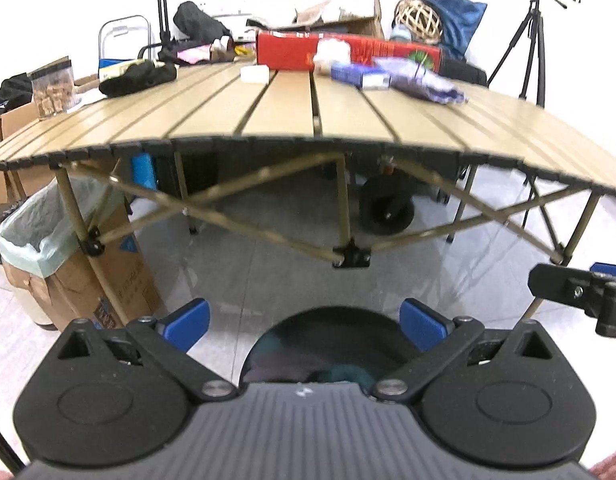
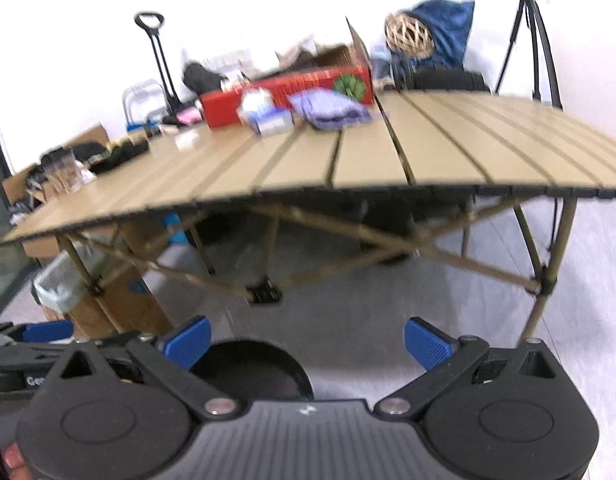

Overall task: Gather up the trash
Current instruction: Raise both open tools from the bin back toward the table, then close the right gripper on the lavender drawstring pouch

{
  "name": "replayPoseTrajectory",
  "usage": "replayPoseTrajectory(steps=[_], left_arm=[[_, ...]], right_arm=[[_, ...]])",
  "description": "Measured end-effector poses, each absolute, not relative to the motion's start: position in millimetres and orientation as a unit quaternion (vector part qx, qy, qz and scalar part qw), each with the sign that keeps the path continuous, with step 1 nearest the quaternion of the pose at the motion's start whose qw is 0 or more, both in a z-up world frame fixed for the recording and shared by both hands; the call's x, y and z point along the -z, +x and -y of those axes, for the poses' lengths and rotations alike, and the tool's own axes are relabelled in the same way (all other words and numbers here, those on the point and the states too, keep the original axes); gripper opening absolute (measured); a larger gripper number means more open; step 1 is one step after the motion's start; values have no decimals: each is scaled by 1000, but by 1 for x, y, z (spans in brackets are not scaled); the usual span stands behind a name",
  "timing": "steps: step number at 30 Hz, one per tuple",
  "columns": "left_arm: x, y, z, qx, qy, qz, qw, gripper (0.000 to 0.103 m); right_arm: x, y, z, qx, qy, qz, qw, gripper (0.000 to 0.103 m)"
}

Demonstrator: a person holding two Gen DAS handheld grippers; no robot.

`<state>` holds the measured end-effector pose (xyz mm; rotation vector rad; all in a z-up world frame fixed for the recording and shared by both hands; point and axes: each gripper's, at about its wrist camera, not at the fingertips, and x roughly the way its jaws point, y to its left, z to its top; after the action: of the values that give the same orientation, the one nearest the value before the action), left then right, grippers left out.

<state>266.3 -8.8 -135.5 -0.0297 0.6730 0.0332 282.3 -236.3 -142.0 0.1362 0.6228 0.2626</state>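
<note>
Leftmost, a lined bin (image 1: pixel 36 236) stands on the floor beside the table (image 1: pixel 308 116). Both grippers, left (image 1: pixel 306 326) and right (image 2: pixel 306 344), hang below the table edge with fingers apart, empty. Trash lies at the far side: white wad (image 1: pixel 332 52), blue box (image 1: pixel 360 74), purple wrapper (image 1: pixel 424 80).

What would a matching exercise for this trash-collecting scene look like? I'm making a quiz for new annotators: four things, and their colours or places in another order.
Things:
1. long box
2. crumpled wrapper
3. lined bin
4. tripod

Colours or places:
A. on the floor under the table's left end
B. red, at the far edge of the table
C. black, standing behind the table's right side
D. purple, lying on the tabletop in front of the red box

Pairs: 1-B, 2-D, 3-A, 4-C
</note>
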Motion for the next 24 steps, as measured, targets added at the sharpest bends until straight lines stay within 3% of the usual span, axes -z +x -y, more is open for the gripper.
replayPoseTrajectory(steps=[14, 24], left_arm=[[56, 276, -8, -52, -44, -228, 971, 103], [36, 309, -22, -64, -52, -208, 975, 103]], right_arm=[[53, 300, 236, -153, 62, -162, 973, 103], [33, 367, 226, -141, 68, -150, 976, 103]])
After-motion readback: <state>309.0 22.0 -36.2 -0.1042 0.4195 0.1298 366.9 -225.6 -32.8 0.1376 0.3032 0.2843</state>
